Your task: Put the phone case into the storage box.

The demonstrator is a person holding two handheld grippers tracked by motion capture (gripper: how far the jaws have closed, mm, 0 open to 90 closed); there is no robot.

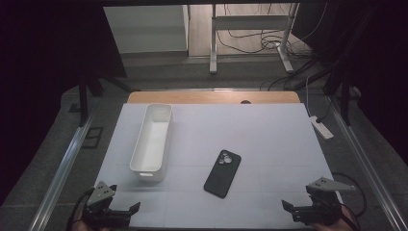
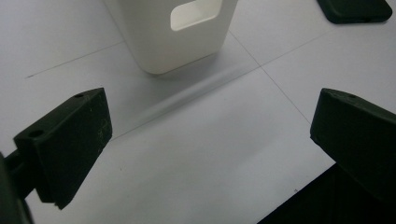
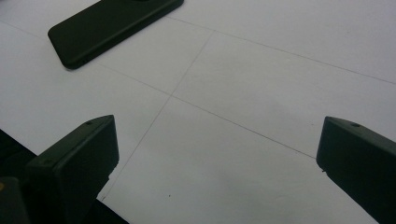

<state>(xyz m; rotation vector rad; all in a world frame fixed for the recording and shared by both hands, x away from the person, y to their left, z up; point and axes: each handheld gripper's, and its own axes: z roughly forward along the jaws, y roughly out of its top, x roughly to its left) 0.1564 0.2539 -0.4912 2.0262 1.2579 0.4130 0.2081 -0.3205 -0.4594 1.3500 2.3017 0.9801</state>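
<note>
The left tongs [image 1: 126, 210] sit at the near left corner of the white tabletop [image 1: 269, 139], released, their two black jaws spread wide with nothing between them. In the left gripper view the tongs [image 2: 210, 135] hang over bare white surface, and a white bin [image 2: 182, 32] stands just ahead of them, its short end wall with a hand-hole cutout facing the jaws. A corner of a black phone [image 2: 355, 9] lies farther off, ahead and to the right of these tongs.

The right tongs [image 1: 291, 208] rest at the near right corner of the tabletop, also released, jaws wide apart and holding nothing. In the right gripper view these tongs [image 3: 217, 154] are above bare surface crossed by thin seam lines, and the phone [image 3: 112, 25] lies ahead and to their left, well apart from both jaws.

From the high view, the long, narrow bin [image 1: 153, 142] stands upright ahead of the left tongs, running away from them toward the far edge, and its inside looks bare. The phone [image 1: 223, 173] lies flat, camera side up, between the two tongs but farther out on the tabletop, slightly tilted, just to the right of the bin and not touching it. A grey three-cornered plate tops each gripper.
</note>
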